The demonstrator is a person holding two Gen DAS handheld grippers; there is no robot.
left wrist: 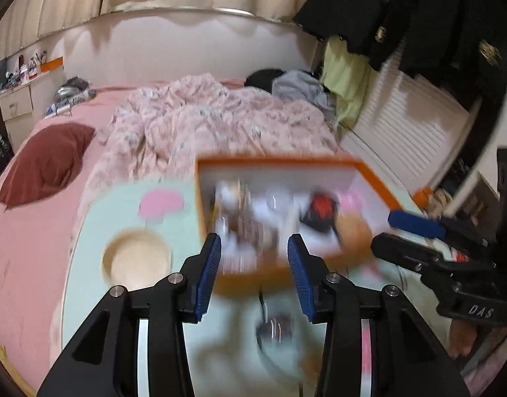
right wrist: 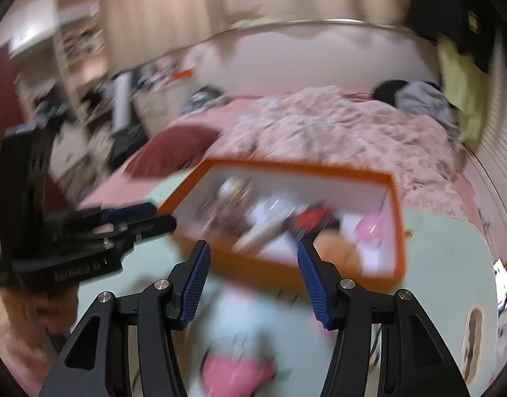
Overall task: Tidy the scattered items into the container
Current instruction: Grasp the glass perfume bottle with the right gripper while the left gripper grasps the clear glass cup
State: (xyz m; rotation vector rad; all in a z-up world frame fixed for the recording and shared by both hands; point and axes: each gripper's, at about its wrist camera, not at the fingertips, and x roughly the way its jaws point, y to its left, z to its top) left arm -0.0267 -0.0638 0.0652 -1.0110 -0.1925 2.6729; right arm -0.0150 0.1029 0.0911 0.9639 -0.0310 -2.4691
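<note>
Orange box [left wrist: 375, 182] sits on the mint mat [left wrist: 128, 211] on the bed, already holding a blurred jumble. Left gripper [left wrist: 253, 251] and right gripper [right wrist: 252, 258] both released, fingers parted, empty, aimed at box. Small dark item [left wrist: 275, 327] lies outside, presumably next.

the box [left wrist: 375, 178] sits on the mat [left wrist: 98, 218] that lies over the near end of the bed [left wrist: 28, 231], and small items lie jumbled together inside it, too blurred to tell apart. behind the box the rumpled quilt [left wrist: 200, 115] covers the bed up to the headboard [left wrist: 174, 43], with a pillow [left wrist: 45, 162] to its left and a heap of clothes [left wrist: 299, 89] at its far right corner. the left gripper [left wrist: 253, 271] and the right gripper [right wrist: 252, 281] both hang over the mat just before the box's near wall, side by side, the right one off to the right of the left.
</note>
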